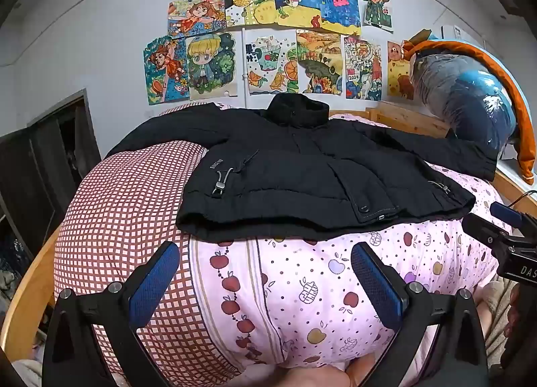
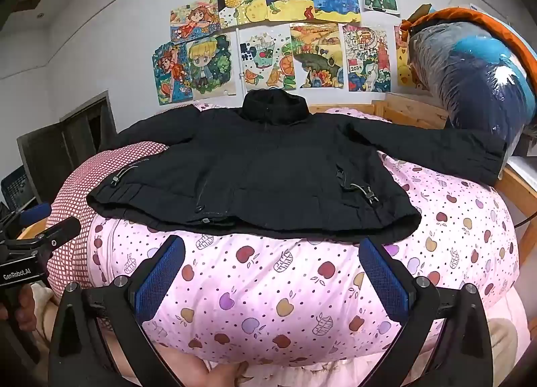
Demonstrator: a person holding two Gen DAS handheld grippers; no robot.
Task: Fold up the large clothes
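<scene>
Two grippers are held low over the near edge of the bed; the left gripper (image 1: 265,283) and the right gripper (image 2: 273,281) are both spread wide, with nothing between the blue pads; beyond them the apple-print quilt (image 2: 302,286) is seen; on it the black jacket (image 2: 268,169) is laid flat, front up, sleeves spread, collar toward the wall of drawings (image 1: 268,38).

Black left tool (image 1: 265,281) and right tool (image 2: 273,276), blue textured pads, silver screws.
</scene>
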